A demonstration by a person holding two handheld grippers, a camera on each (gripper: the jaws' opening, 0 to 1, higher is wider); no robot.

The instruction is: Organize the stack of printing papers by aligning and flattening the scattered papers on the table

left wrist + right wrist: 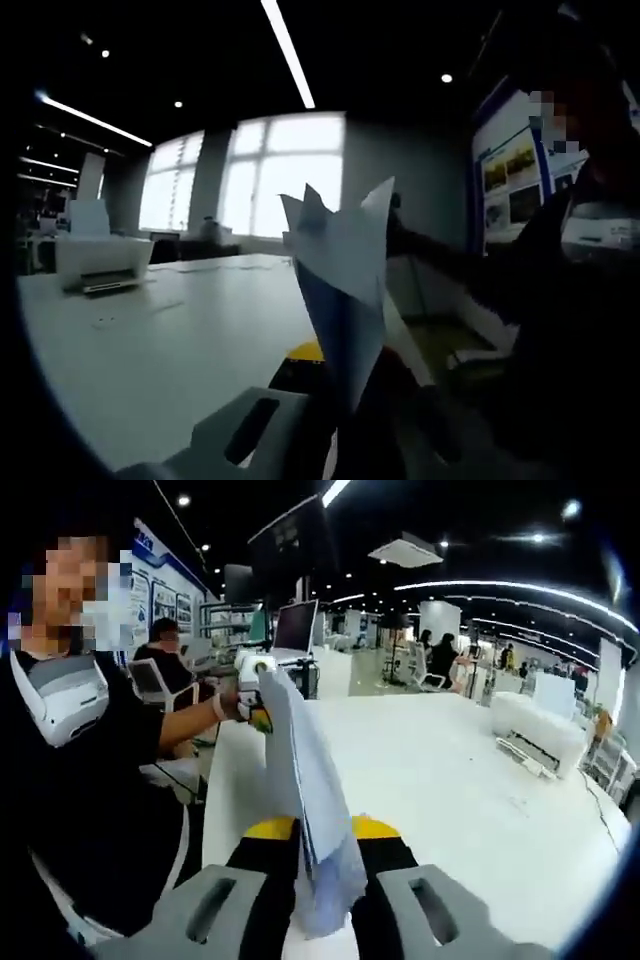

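Observation:
A stack of white printing papers (pixel 305 770) is held off the table, edge-on, between the two grippers. My right gripper (pixel 322 855) is shut on its near end, with the sheets squeezed between the yellow-and-black pads. My left gripper (pixel 254 680), in a person's hand, grips the far end. In the left gripper view the same papers (pixel 345 270) stand up from my left gripper (pixel 345 405), and their top corners fan apart unevenly. The right gripper (pixel 400 235) shows as a dark shape just behind the sheets.
A long white table (pixel 450 780) lies under the papers, with a white printer (pixel 535 730) (pixel 100 262) on it farther along. The person (pixel 70 730) holding the grippers stands at the table's edge. Chairs, monitors and other people are behind.

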